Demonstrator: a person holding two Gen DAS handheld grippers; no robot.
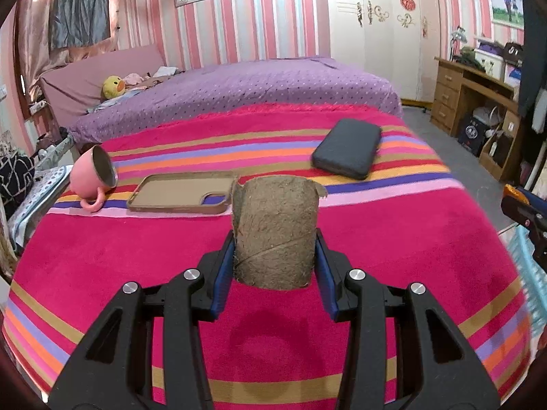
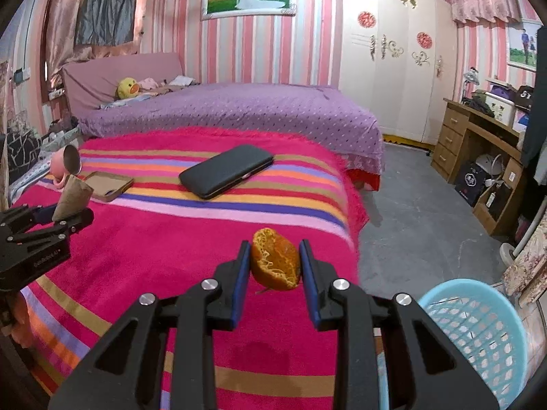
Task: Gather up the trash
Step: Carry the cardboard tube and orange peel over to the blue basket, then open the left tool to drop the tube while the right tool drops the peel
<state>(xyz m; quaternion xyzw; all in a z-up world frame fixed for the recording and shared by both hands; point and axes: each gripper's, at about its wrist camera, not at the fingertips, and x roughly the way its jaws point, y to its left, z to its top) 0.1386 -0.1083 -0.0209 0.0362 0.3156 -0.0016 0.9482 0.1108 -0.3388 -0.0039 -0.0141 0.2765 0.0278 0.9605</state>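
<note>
Left tool (image 1: pixel 274 256) pinching a cardboard tube (image 1: pixel 273 232) between both blue pads, holding it upright and lifted over the striped blanket (image 1: pixel 393 239), its shadow lying on the cloth beneath; tube's torn top rim partly hiding the near corner of a brown phone case (image 1: pixel 177 194)

Right tool (image 2: pixel 275 263) pinching a piece of orange peel (image 2: pixel 275 261), pith side facing the camera, raised above the blanket's right edge, a thin stem or thread hanging under it, too small to make out

Sitting low at the right, just beside the bed, a blue mesh basket (image 2: pixel 478 335), its far side cut off by the picture's edge and its near rim hidden behind the tool's arm; inside not showing clearly

Lying on the blanket, well apart from both tools: a pink cup (image 1: pixel 90 179) tipped on its side at the left edge with its mouth facing right, the phone case just beside it, and a dark wallet-like case (image 1: pixel 347 148) farther right

Showing only as a dark blurred sliver at the right border of the left view, the right tool; the basket there a pale blue smear
</note>
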